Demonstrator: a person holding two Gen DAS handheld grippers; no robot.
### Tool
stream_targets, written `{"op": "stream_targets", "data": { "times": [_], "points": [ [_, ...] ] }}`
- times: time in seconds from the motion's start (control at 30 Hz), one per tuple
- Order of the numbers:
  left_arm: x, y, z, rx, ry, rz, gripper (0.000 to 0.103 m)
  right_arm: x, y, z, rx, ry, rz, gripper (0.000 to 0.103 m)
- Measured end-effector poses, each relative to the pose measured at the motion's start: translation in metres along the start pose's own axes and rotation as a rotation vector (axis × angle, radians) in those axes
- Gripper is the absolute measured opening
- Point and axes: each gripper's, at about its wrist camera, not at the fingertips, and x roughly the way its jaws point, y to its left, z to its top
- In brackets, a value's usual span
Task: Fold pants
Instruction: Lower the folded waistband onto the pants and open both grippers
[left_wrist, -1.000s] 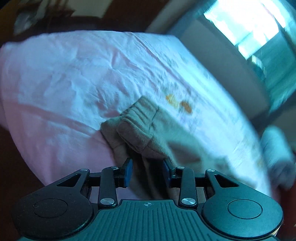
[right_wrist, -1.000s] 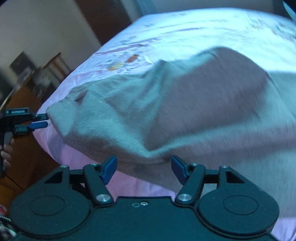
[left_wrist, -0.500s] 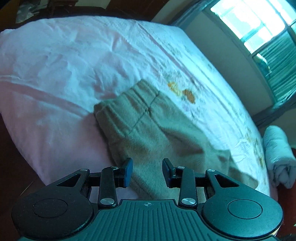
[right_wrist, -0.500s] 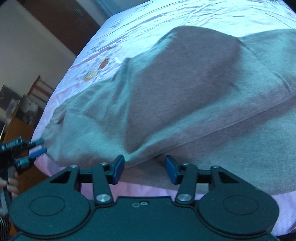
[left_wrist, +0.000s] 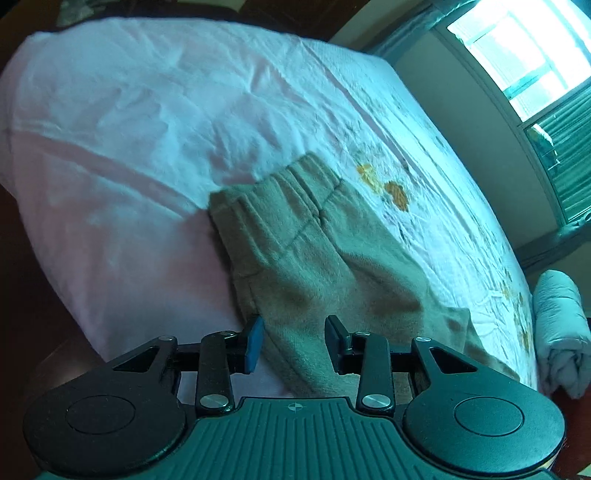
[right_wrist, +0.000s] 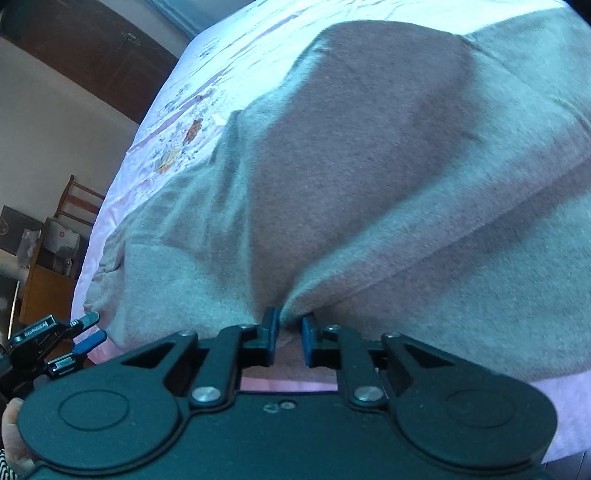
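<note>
Closed now on the near edge of the pants: right gripper, its jaws wide apart half a second ago. Left gripper released at the waistband. Pants flat on the bed, one fold apparently made; more folds left.

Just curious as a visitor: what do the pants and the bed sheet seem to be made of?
The pants look like soft fleecy knit, probably cotton jersey: matte, fuzzy nap, ribbed gathered waistband. The bed sheet seems thin woven cotton, pale pink with fine creases and printed motifs.

Left gripper wide, right gripper narrowed
</note>
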Motion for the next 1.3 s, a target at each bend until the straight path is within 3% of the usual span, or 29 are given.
{"op": "stream_targets", "data": {
  "times": [0.1,0.27,0.37,0.47,0.5,0.57,0.7,0.83,0.97,1.13,1.3],
  "points": [
    [0.006,-0.003,0.001,0.008,-0.010,0.014,0.036,-0.001,-0.002,0.000,0.003,0.000,0.002,0.008],
    [-0.004,-0.007,-0.005,0.093,-0.085,0.163,0.039,-0.004,0.004,-0.001,-0.035,-0.011,-0.019,0.008],
    [0.001,0.001,0.000,0.032,-0.068,0.078,0.042,-0.001,0.008,-0.002,-0.061,-0.015,-0.035,0.009],
    [0.005,-0.006,0.006,0.027,-0.092,0.044,0.042,0.002,0.008,-0.002,-0.052,-0.014,-0.034,0.009],
    [0.006,-0.009,0.007,0.034,-0.096,0.045,0.037,0.001,0.007,-0.003,-0.048,-0.017,-0.030,0.009],
    [0.006,-0.017,0.007,0.072,-0.105,0.048,0.014,0.000,0.005,-0.003,-0.042,-0.026,-0.024,0.008],
    [-0.001,-0.035,0.008,0.172,-0.147,0.056,0.013,-0.001,0.005,-0.006,-0.040,-0.039,-0.022,0.006],
    [-0.002,-0.038,0.024,0.189,-0.174,0.054,0.013,-0.011,0.012,-0.008,-0.078,-0.079,-0.014,0.004],
    [0.011,-0.031,0.025,0.220,-0.141,0.088,0.013,-0.020,0.027,-0.009,-0.150,-0.113,-0.008,0.004],
    [0.023,-0.009,0.007,0.198,-0.088,0.102,0.013,-0.009,0.018,-0.020,-0.138,-0.060,-0.032,0.004],
    [0.022,-0.016,0.013,0.216,-0.094,0.105,0.013,-0.006,0.017,-0.024,-0.120,-0.041,-0.021,0.003]
  ]
}}
